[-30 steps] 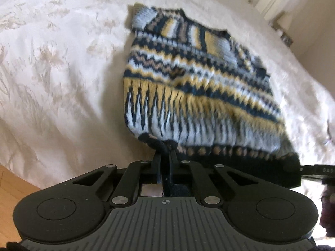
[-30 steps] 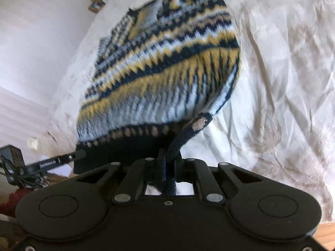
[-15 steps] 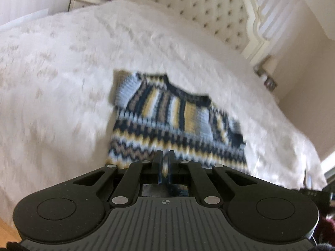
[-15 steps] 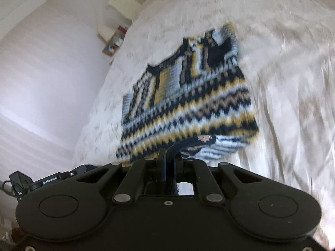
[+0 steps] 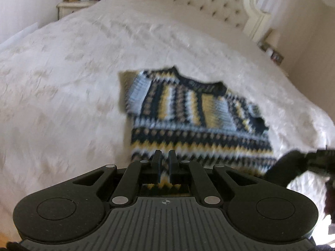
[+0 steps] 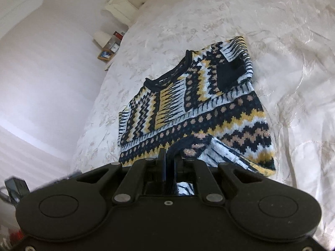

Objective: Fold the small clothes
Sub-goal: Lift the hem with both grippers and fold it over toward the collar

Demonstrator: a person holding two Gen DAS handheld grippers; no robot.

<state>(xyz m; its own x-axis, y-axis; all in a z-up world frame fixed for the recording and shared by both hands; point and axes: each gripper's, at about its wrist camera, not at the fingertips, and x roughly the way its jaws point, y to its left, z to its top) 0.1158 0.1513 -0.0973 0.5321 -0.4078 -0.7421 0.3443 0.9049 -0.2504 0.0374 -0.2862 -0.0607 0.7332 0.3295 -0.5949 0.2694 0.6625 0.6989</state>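
Observation:
A small knitted sweater [image 5: 196, 123] in navy, yellow, white and tan lies on the white bedspread [image 5: 62, 96], its lower half folded up over the body. It also shows in the right wrist view [image 6: 196, 113]. My left gripper [image 5: 164, 156] hangs just above the sweater's near fold, jaws slightly apart, nothing between them. My right gripper [image 6: 168, 156] is shut on the navy hem of the sweater [image 6: 188, 146] at the fold's other end.
A tufted cream headboard [image 5: 201, 2] stands at the far end of the bed. Nightstands with small items stand on both sides [image 5: 77, 2] [image 6: 108, 46]. The right gripper's body [image 5: 301, 163] shows at the right of the left wrist view.
Both grippers carried the sweater's hem up and forward over its body, making a fold. The left gripper's jaws have parted and let go of the hem; the right still holds it.

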